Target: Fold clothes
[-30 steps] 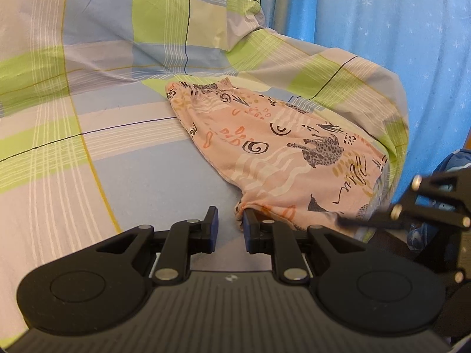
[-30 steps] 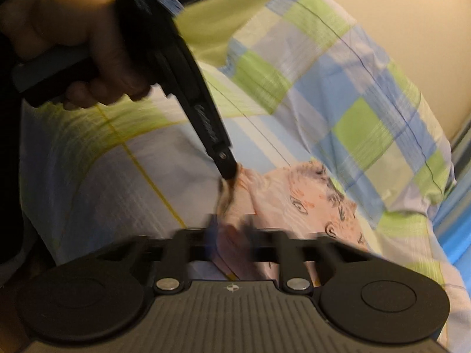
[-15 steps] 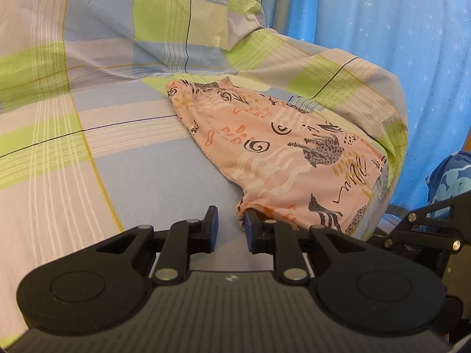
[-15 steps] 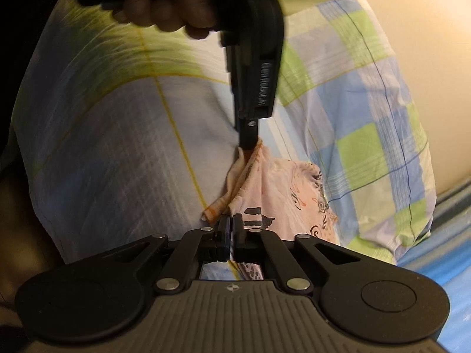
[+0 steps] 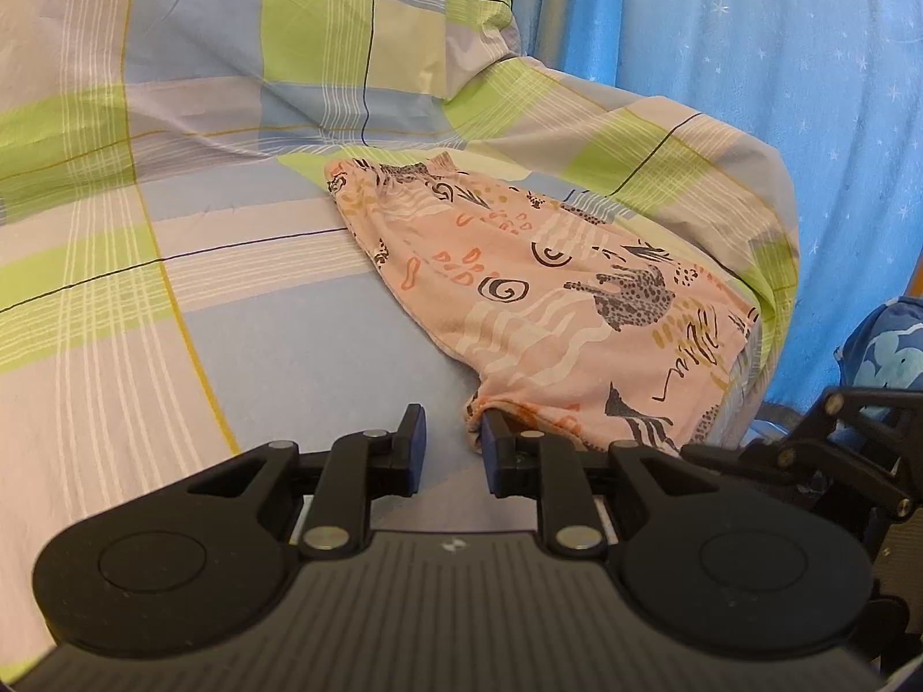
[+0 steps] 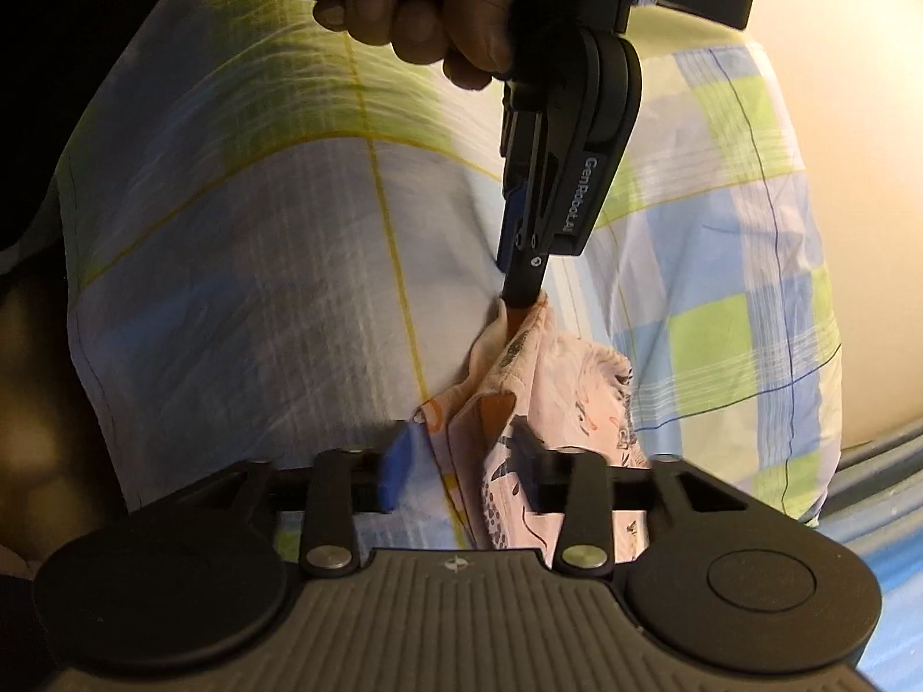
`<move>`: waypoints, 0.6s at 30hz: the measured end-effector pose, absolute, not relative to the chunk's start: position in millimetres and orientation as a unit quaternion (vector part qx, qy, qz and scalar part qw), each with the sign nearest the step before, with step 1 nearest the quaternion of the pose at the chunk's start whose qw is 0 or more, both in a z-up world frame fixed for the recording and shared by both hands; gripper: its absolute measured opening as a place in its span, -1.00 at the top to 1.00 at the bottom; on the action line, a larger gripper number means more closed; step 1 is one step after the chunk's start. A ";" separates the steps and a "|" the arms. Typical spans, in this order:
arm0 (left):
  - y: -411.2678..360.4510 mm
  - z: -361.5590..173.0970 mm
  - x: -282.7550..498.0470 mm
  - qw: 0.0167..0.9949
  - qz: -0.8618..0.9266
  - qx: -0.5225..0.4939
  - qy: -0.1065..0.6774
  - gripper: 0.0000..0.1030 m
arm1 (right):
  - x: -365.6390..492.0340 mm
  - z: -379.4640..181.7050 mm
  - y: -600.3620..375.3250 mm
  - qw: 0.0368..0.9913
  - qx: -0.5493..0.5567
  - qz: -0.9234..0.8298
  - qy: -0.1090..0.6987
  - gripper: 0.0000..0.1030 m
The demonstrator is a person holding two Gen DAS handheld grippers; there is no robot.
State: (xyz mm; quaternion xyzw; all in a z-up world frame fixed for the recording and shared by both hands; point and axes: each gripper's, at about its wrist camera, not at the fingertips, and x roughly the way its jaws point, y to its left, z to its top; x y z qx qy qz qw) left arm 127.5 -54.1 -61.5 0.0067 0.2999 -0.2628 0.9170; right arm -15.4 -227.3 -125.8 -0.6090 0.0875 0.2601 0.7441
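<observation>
A pink garment [image 5: 548, 300] printed with animals and swirls lies spread on the checked bed sheet [image 5: 231, 288]. My left gripper [image 5: 450, 450] is open at its near corner, and the right finger [image 5: 490, 450] touches the hem. In the right wrist view the garment [image 6: 571, 398] is bunched up. My right gripper [image 6: 461, 455] stands open around a fold of it. The left gripper [image 6: 522, 300], held by a hand [image 6: 438, 17], comes down from above with its tip at the cloth's upper edge.
The checked sheet [image 6: 259, 288] covers the whole bed and drops off at the near edge. A blue star-print curtain [image 5: 750, 57] hangs at the right. A blue patterned bundle [image 5: 888, 352] sits beyond the bed edge, behind the right gripper's black frame [image 5: 830, 450].
My right gripper was shut on the garment's edge half a second ago and has now opened, the fold still between its fingers. The left gripper has stayed open at the corner.
</observation>
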 end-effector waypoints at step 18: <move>-60.7 -58.4 122.4 0.920 -0.262 0.046 0.289 0.66 | -2.3 -93.0 -231.9 0.777 -0.557 0.276 0.099 0.06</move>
